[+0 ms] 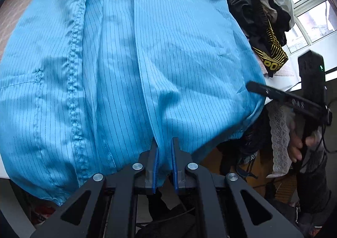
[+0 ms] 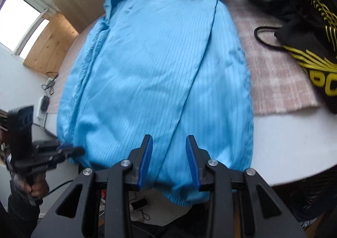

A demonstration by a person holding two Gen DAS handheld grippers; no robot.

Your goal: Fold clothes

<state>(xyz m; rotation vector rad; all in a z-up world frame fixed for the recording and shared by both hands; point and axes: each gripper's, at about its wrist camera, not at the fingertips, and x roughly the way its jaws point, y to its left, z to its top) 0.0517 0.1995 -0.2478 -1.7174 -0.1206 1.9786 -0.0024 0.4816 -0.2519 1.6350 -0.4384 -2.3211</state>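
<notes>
Blue striped garment (image 1: pixel 130 65) hem pinched in left tool (image 1: pixel 164 153)

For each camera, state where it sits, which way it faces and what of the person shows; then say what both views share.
Left wrist: sits on the left tongs, looks steeply down at the blue garment, its hem pinched; the person's right hand shows.
Right wrist: sits on the right tongs, angled down over the same hem, jaws apart; the left hand shows.
Shared: the garment, the black-and-yellow clothes, each other's tongs.
</notes>
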